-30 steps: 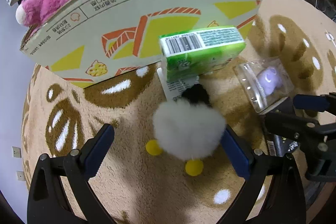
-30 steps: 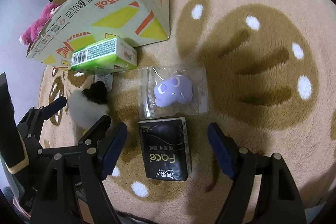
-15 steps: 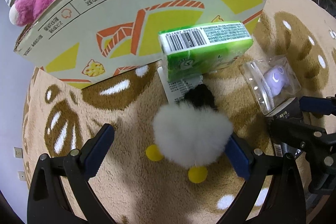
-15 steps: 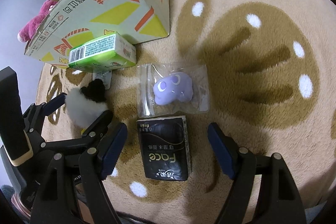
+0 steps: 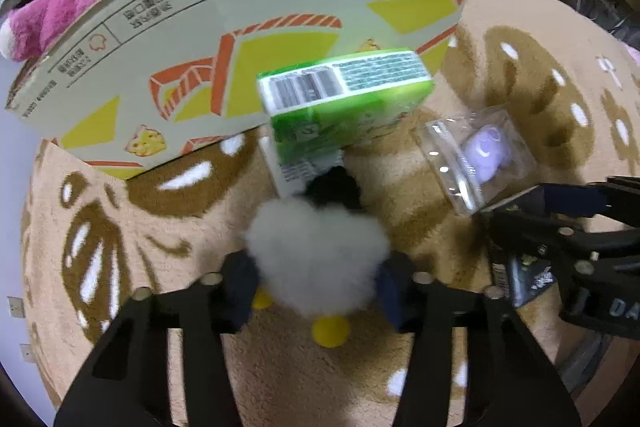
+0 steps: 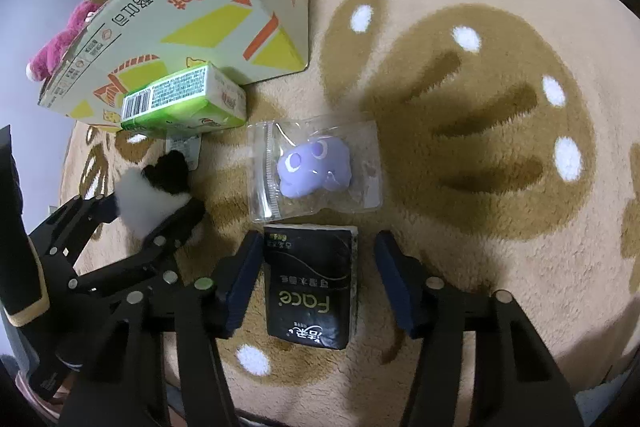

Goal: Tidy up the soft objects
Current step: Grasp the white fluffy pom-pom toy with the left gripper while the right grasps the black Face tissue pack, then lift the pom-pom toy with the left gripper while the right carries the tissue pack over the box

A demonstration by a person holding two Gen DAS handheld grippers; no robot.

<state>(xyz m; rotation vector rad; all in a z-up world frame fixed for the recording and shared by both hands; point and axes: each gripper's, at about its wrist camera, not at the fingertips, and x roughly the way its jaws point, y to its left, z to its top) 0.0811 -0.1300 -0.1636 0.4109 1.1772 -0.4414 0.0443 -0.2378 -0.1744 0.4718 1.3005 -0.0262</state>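
My left gripper [image 5: 316, 287] is shut on a white fluffy plush [image 5: 318, 255] with a black head and yellow feet, low on the rug; it also shows in the right wrist view [image 6: 154, 191]. My right gripper [image 6: 316, 275] is partly closed around a black tissue pack [image 6: 310, 287] without touching it. A purple soft toy in a clear bag [image 6: 316, 165] lies just beyond it. A green tissue pack [image 5: 344, 99] leans against the cardboard box [image 5: 240, 27].
A pink plush [image 5: 56, 15] sits behind the box. The round beige and brown rug [image 6: 480, 147] covers the floor. Clutter lines the far edge. My right gripper's frame [image 5: 572, 247] is close to the right of my left one.
My left gripper's fingers have closed in onto the white plush. My right gripper's fingers have narrowed around the black tissue pack. Both grippers moved slightly forward.
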